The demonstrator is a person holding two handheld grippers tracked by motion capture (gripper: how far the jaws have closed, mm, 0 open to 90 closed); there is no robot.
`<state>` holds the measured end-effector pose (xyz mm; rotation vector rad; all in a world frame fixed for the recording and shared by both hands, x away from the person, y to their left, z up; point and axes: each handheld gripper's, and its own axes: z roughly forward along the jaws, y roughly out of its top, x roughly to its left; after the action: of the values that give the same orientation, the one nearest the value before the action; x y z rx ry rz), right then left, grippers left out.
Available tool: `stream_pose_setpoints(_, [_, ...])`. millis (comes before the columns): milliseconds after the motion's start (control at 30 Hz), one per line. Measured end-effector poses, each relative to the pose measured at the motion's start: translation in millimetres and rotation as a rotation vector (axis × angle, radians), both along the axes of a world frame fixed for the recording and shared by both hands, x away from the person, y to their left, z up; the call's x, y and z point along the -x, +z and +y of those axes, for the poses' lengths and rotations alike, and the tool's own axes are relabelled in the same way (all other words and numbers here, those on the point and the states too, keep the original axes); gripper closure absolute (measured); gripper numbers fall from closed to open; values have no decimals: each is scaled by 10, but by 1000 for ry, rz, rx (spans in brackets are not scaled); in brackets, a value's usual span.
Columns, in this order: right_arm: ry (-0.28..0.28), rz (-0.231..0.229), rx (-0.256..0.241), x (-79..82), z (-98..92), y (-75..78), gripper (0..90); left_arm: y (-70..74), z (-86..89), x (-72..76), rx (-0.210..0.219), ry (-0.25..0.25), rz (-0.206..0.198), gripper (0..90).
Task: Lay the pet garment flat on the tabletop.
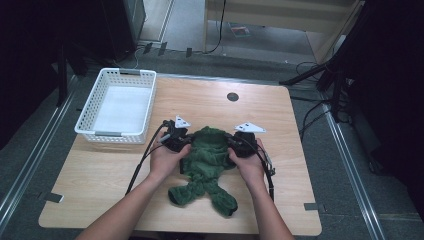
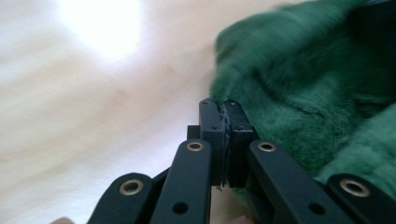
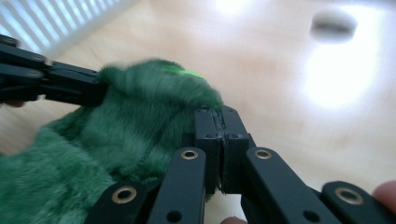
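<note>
While no writing is readable, green fleece garment (image 1: 207, 162) lies mid-table (image 1: 280, 200) between both tongs: left gripper (image 1: 176, 135) and right gripper (image 1: 239, 140) each clenched at its top edge, apparently pinching fabric.

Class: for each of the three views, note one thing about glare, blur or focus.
High view: evenly lit table, dark surroundings, green fleece garment fairly sharp. Left gripper view: white glare patch on the tabletop, fleece blurred, left tool sharp. Right gripper view: glare on the wood, white basket out of focus, right tool crisp.

Blurred dark spot (image 3: 334, 22) on table (image 3: 289, 140)
</note>
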<state>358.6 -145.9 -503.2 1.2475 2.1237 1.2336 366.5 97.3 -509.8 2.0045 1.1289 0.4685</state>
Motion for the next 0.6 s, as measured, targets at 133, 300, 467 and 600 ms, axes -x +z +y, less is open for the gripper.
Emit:
stream_pose_setpoints(133, [8, -74, -17, 52, 8, 85, 894, 70, 66, -11, -31, 47, -101, 896])
stream_pose_setpoints(300, [-54, 75, 103, -37, 87, -178, 778, -170, 87, -59, -49, 35, -7, 851])
stream_pose_setpoints(467, [-203, 131, -94, 25, -215, -89, 660, -111, 226, 20, 94, -19, -12, 627])
stream_pose_setpoints(600, [-186, 60, -114, 41, -178, 157, 752, -49, 262, -45, 155, 26, -18, 594])
